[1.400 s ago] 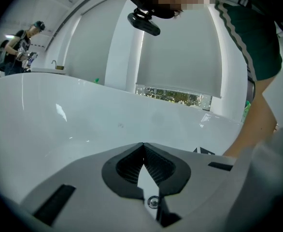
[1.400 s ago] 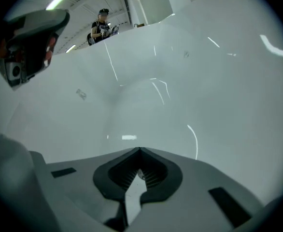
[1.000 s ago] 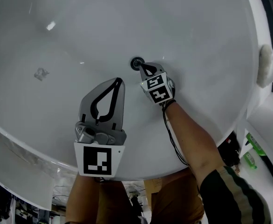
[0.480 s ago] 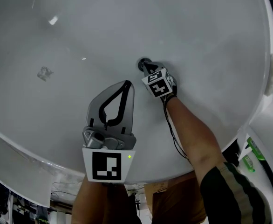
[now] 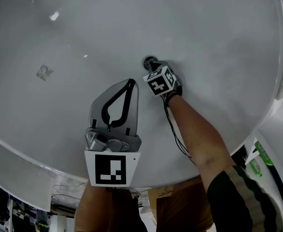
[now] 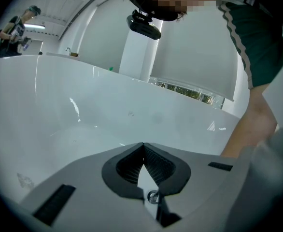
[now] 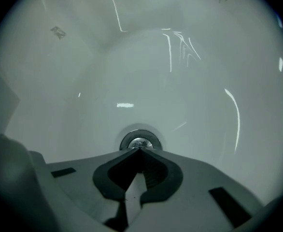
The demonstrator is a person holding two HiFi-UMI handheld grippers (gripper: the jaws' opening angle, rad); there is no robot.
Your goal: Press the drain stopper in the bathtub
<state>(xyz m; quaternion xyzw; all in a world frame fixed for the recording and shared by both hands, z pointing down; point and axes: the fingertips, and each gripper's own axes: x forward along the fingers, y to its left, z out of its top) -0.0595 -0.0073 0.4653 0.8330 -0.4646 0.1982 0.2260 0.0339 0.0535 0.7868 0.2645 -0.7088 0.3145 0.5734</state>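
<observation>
My right gripper (image 5: 150,66) has been sinking over the last second and tipping steeper. It is now pointing almost straight down, jaws pressed together and empty, with the drain stopper (image 7: 139,140) lying right at its tips on the bathtub (image 5: 214,37) floor. My left gripper (image 5: 130,83), also closed and empty, is hovering beside my right wrist, slanting gently down.

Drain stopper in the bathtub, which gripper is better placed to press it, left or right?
Right. The right gripper points down with its closed fingers just at the drain stopper, though contact isn't clear. The left gripper, also closed, hangs short of it above the bathtub floor.
</observation>
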